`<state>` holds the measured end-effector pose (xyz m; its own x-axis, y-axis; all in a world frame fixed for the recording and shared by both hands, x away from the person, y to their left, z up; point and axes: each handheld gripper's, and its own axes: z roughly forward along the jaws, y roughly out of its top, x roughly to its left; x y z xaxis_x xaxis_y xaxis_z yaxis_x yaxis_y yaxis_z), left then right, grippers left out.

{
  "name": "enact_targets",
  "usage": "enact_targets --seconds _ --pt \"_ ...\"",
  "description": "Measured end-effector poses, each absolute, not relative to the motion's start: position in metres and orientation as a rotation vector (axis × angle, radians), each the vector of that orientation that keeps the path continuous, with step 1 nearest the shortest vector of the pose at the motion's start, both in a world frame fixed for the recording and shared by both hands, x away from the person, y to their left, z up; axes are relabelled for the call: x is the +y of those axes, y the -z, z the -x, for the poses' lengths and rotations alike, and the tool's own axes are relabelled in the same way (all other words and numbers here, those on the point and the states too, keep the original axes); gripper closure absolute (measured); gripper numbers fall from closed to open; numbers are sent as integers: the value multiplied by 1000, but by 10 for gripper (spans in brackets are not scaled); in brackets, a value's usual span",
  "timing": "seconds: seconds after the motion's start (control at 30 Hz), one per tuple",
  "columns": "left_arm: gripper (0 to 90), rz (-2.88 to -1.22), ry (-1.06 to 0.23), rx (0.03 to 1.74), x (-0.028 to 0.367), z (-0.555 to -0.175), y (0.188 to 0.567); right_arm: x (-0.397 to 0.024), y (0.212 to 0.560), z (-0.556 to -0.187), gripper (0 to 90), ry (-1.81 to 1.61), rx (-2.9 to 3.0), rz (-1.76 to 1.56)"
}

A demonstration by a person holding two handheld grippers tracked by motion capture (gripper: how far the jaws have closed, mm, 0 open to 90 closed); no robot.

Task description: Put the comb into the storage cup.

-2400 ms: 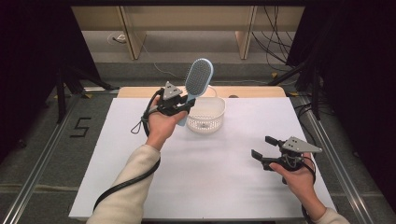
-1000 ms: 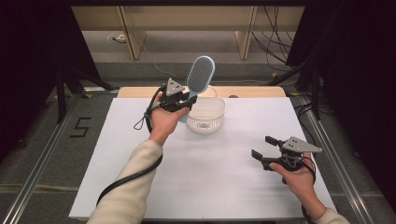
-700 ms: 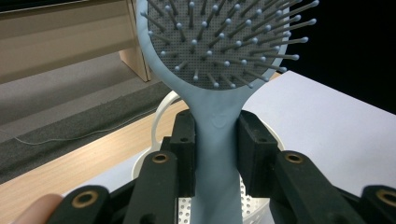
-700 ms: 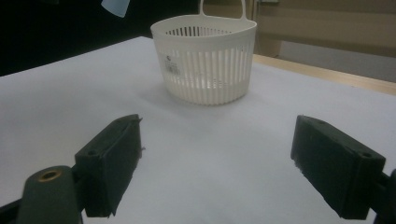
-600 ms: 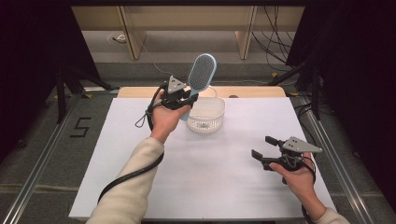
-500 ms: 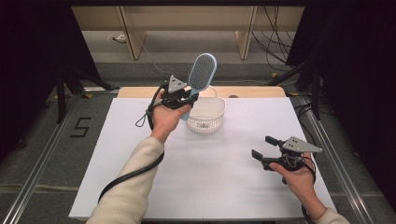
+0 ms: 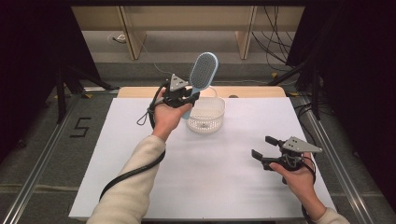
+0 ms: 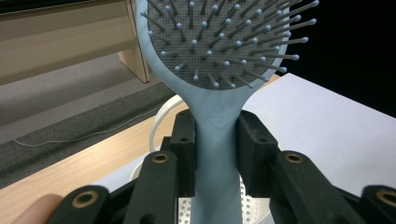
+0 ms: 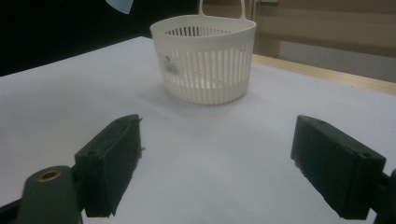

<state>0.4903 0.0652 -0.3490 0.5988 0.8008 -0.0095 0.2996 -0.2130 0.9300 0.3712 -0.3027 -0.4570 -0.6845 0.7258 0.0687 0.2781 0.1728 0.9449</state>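
Left tongs (image 7: 187,99) clamped on the handle of a pale blue hairbrush (image 7: 202,71), pads pressed to both sides of the neck, bristled head (image 8: 219,37) tilted up and away. Brush raised at the far side of the white counter (image 7: 140,140), handle end dipping just above the near rim of a white slotted basket (image 7: 206,114). Basket standing upright on the counter, handle up. Further right, right tongs (image 7: 264,149) spread wide with nothing between them, low over bare counter, well apart from the basket.
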Motion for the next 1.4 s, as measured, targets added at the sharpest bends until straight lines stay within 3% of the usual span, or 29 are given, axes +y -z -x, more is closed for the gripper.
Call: enact_targets --seconds 1.4 --pt "700 -1780 -612 905 58 -502 347 -303 457 -371 172 -1525 2055 -948"
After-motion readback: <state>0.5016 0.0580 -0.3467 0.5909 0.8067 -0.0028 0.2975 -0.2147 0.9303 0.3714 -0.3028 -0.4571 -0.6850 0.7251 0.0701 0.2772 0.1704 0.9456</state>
